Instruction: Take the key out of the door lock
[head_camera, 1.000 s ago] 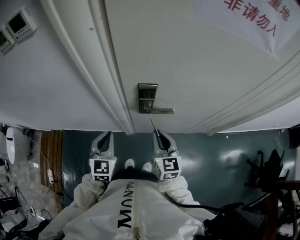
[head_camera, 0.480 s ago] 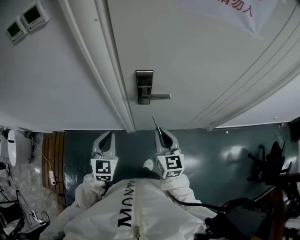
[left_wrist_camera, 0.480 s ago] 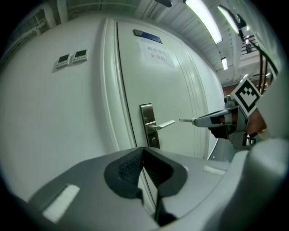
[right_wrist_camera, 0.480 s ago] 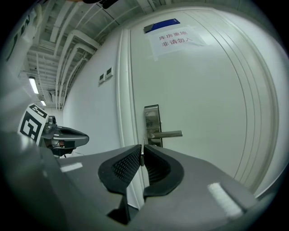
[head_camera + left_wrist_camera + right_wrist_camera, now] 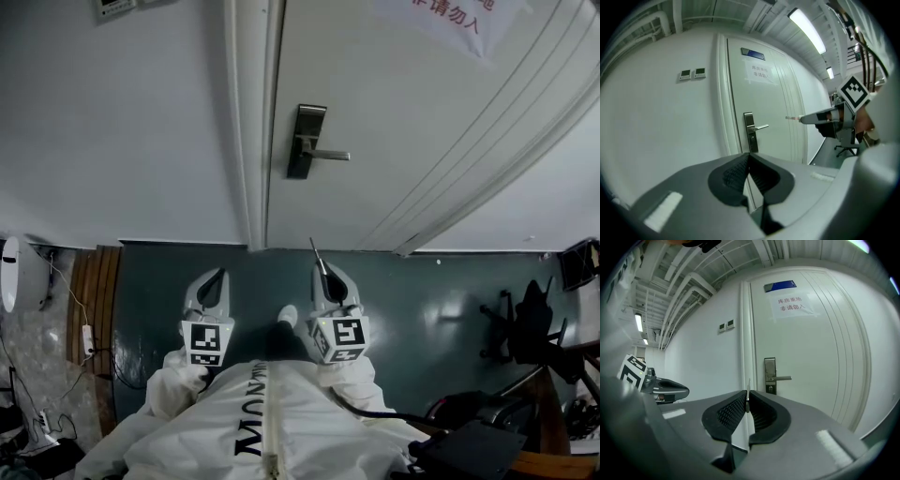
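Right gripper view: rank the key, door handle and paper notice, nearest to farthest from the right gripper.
1. Key, pinched in the right gripper's own jaws.
2. Door handle, ahead, slightly right.
3. Paper notice, high above the handle.

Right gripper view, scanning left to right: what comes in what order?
Left tongs → wall control panels → door frame → lock plate → lever handle. The key in the right tongs overlaps the frame, so it is omitted.

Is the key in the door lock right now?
No, the key is clamped in the right gripper, clear of the door lock.
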A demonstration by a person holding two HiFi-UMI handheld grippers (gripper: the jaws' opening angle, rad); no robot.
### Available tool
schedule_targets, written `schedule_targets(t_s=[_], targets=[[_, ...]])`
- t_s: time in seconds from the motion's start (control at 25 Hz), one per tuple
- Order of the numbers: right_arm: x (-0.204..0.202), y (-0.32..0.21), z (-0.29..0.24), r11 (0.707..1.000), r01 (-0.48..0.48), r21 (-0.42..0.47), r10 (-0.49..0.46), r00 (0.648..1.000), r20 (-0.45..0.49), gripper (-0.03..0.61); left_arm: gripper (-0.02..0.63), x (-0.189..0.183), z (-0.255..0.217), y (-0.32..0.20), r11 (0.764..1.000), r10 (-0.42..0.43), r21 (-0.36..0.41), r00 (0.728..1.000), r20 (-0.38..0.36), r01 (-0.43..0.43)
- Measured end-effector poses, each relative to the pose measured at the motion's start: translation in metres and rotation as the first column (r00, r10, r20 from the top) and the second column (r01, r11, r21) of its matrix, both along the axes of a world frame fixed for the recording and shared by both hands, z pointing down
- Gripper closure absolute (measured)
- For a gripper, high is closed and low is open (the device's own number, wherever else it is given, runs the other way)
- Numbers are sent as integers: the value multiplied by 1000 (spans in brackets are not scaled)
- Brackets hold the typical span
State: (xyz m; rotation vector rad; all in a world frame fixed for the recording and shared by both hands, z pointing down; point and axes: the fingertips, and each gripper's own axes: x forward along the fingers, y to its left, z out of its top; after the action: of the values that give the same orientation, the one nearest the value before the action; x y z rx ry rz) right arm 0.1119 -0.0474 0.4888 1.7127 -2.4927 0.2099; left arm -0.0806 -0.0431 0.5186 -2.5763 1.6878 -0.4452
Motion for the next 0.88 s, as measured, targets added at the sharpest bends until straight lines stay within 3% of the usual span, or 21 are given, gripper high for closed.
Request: schedule_targets(t_s=[0.4, 0.88], targets=[[-2, 91, -10, 999, -37, -1, 37, 999, 14, 555, 614, 6, -1, 89, 999, 46, -9, 999, 1, -46], [21, 99, -12, 1000, 12, 10, -12, 1000, 0, 555, 614, 26, -14, 103, 1000, 0, 16, 1000, 24, -1]])
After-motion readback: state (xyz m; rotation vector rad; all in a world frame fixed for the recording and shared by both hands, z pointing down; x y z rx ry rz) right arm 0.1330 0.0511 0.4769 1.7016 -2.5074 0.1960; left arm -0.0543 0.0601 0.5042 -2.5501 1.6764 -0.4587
